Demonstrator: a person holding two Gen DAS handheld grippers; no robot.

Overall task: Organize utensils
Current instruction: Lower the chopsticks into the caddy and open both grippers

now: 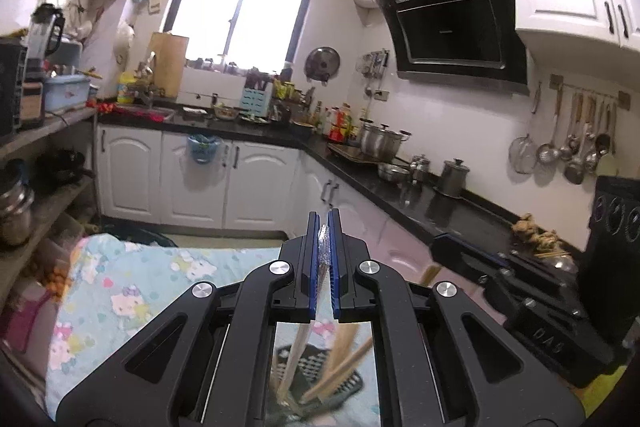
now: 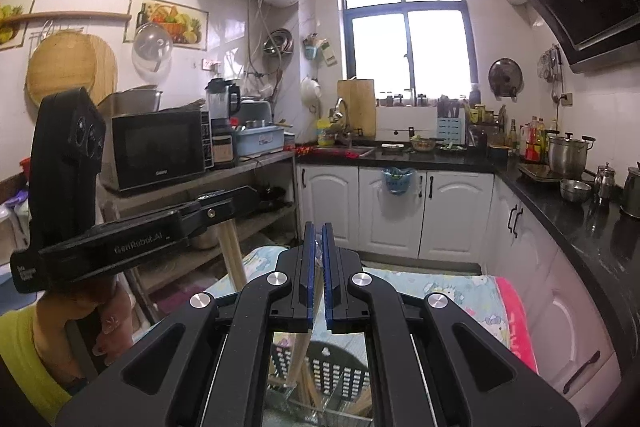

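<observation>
Left gripper (image 1: 324, 223) clenched on a wrapped chopstick pair (image 1: 323, 247); right gripper (image 2: 316, 233) clenched on clear wrapping.
Black perforated basket (image 2: 340, 367) below holds wooden chopsticks (image 2: 304, 383).

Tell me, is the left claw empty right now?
No, the left claw is shut on a clear plastic-wrapped utensil pinched between its blue pads.

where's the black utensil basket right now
The black utensil basket sits low in the right wrist view, directly under the right tongs, on the cartoon-print cloth, with chopsticks standing in it.
</observation>
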